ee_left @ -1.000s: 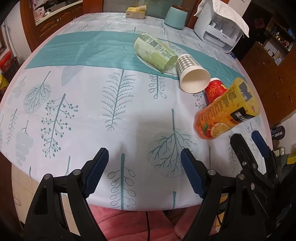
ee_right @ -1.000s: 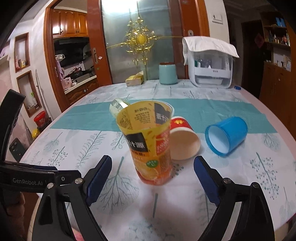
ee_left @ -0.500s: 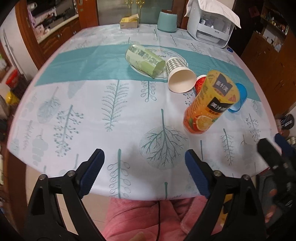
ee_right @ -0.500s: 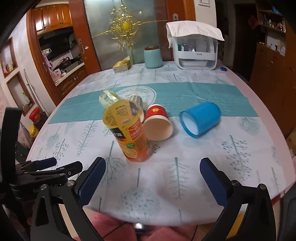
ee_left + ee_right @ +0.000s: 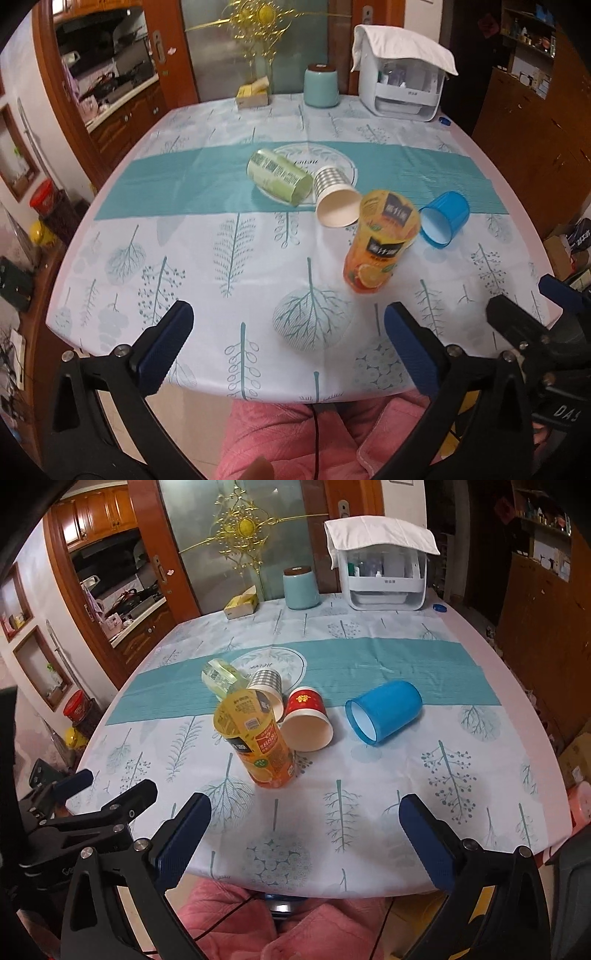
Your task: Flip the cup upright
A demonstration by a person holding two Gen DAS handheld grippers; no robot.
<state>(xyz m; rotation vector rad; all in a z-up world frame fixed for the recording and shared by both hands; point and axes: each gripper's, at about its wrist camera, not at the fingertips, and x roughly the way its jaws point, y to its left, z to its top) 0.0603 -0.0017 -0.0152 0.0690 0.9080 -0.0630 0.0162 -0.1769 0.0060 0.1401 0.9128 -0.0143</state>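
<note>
An orange juice cup (image 5: 380,242) (image 5: 258,742) stands upright on the tablecloth. Behind it lie cups on their sides: a green one (image 5: 279,176) (image 5: 218,675), a checked paper one (image 5: 334,195) (image 5: 266,687), a red paper one (image 5: 307,718) and a blue plastic one (image 5: 443,221) (image 5: 384,710). My left gripper (image 5: 288,343) is open and empty over the table's near edge. My right gripper (image 5: 306,842) is open and empty, also at the near edge. Each gripper shows at the side of the other's view, the right one (image 5: 532,314) and the left one (image 5: 103,794).
At the far end of the table stand a teal canister (image 5: 321,86), a yellow tissue box (image 5: 253,96) and a white appliance under a cloth (image 5: 400,86). Wooden cabinets line both sides of the room. A pink-clothed lap (image 5: 280,923) is below the table edge.
Both grippers have pulled back from the orange cup toward the table's near edge and risen. The orange cup stands free where it was set.
</note>
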